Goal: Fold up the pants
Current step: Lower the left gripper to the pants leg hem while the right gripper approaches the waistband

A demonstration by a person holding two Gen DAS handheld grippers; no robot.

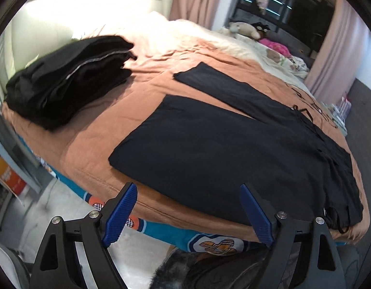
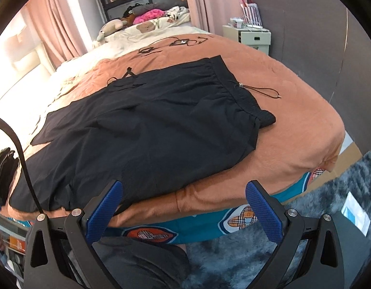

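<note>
Item: black pants (image 1: 221, 144), spread flat on the bed's brown blanket (image 1: 94, 130), both legs apart, awaiting first fold.

Landmark, the pants: left gripper (image 1: 188, 210) hangs just off the near leg's hem edge, jaws wide and empty; right gripper (image 2: 184, 207) hangs off the near side seam below the waistband (image 2: 236, 91), jaws likewise spread, nothing between them. A folded dark stack (image 1: 65, 82) sits well beyond the hems. Advised: pinch hem and waistband corner together, lift evenly, lay near leg onto far leg, tuck the drawcord (image 2: 260, 90) in.
</note>
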